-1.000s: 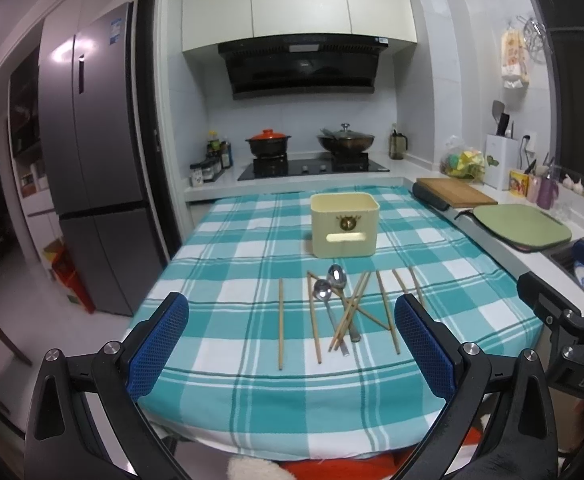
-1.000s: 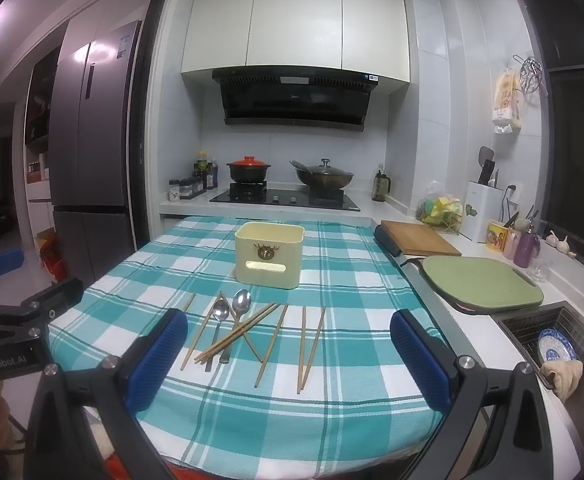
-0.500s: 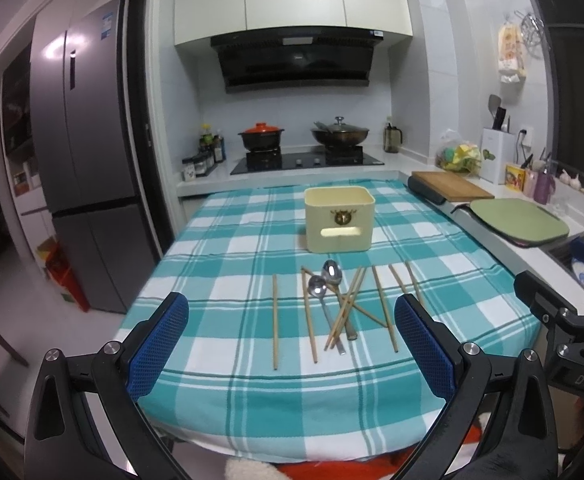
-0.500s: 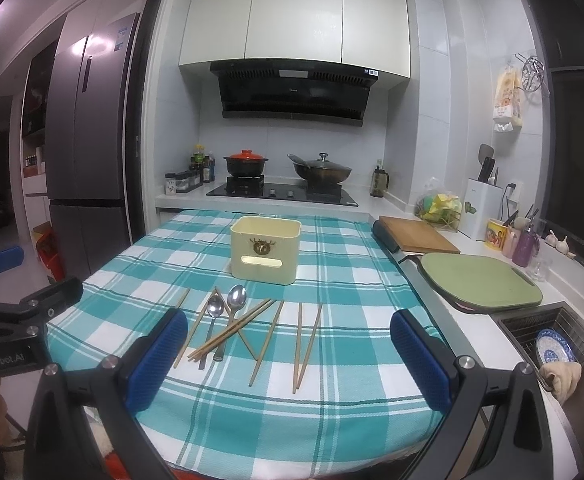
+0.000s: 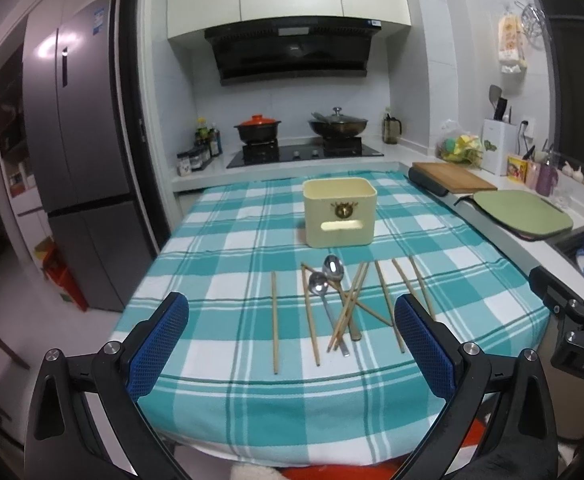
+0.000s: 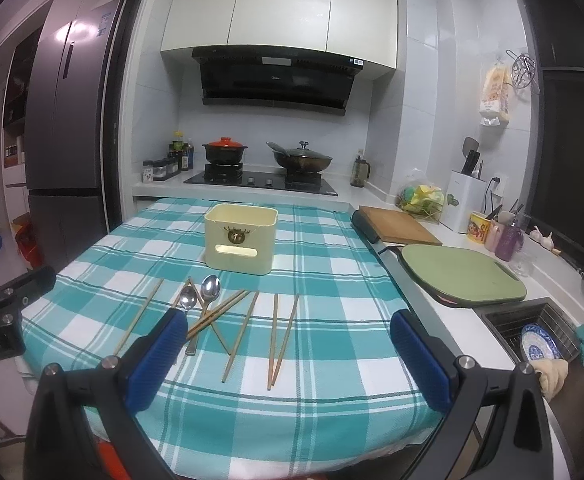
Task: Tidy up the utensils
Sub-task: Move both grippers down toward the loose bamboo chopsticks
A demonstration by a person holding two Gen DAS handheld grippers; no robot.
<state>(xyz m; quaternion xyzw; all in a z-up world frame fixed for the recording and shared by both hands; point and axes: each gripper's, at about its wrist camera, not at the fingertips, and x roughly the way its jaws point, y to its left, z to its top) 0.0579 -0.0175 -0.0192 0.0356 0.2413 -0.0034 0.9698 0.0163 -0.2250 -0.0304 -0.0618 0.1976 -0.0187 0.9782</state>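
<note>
1. The left gripper (image 5: 292, 334) hangs over the near edge of the table (image 5: 220, 240), its jaws spread wide with nothing between the blue pads (image 5: 160, 344).
2. A cream box (image 5: 339, 213) stands upright on the checked cloth, past the utensils; it serves as the landmark here.
3. Nearer than the box and farthest to its left, a single chopstick (image 5: 275, 322) lies alone, pointing roughly toward the box.
4. Just in front of the box, two metal spoons (image 5: 333, 270) lie side by side, bowls toward the box, handles running back toward the grippers.
5. Several chopsticks (image 5: 349, 304) cross over the spoon handles in a loose heap in front of the box.
6. In front of the box and to its right, a pair of chopsticks (image 6: 282, 336) lies apart from the heap, the tips spreading slightly at the box end.
7. The right gripper (image 6: 284, 354) hovers over the near table edge to the box's right, jaws wide apart and holding nothing.
8. Right of the box, beyond the cloth, a green cutting board (image 6: 463, 276) rests beside a wooden one (image 6: 397, 226).
</note>
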